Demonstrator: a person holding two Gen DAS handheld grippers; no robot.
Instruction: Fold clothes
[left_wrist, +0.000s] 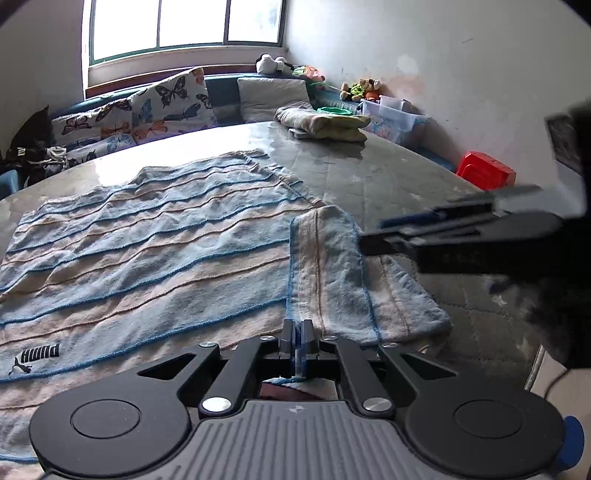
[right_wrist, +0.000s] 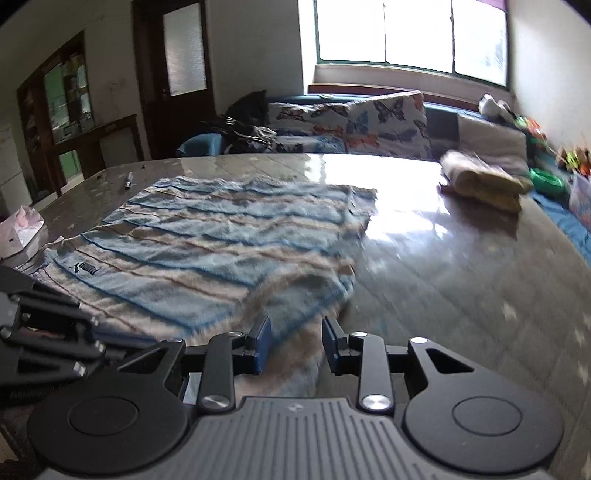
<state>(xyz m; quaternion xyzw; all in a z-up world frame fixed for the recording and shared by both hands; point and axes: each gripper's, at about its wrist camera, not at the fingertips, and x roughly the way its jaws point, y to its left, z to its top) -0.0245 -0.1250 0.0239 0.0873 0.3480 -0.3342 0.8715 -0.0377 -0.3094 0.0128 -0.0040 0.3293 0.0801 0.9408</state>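
A blue and beige striped shirt (left_wrist: 147, 243) with a Puma logo lies spread on the table (left_wrist: 388, 173). Its right sleeve (left_wrist: 332, 273) is folded up over the body. My left gripper (left_wrist: 297, 332) is shut on the shirt's near edge at the sleeve. My right gripper (right_wrist: 295, 332) is open and empty, just above the shirt's near right corner (right_wrist: 295, 295). It also shows blurred in the left wrist view (left_wrist: 373, 245), beside the folded sleeve. The shirt shows in the right wrist view (right_wrist: 221, 236), and the left gripper's linkage (right_wrist: 44, 332) sits at that view's left edge.
A folded pile of clothes (left_wrist: 325, 123) lies at the table's far right, also in the right wrist view (right_wrist: 484, 177). A pen (right_wrist: 128, 181) and a tissue pack (right_wrist: 20, 229) lie at the left. Butterfly cushions (left_wrist: 166, 103), toys and a red stool (left_wrist: 485, 171) stand beyond the table.
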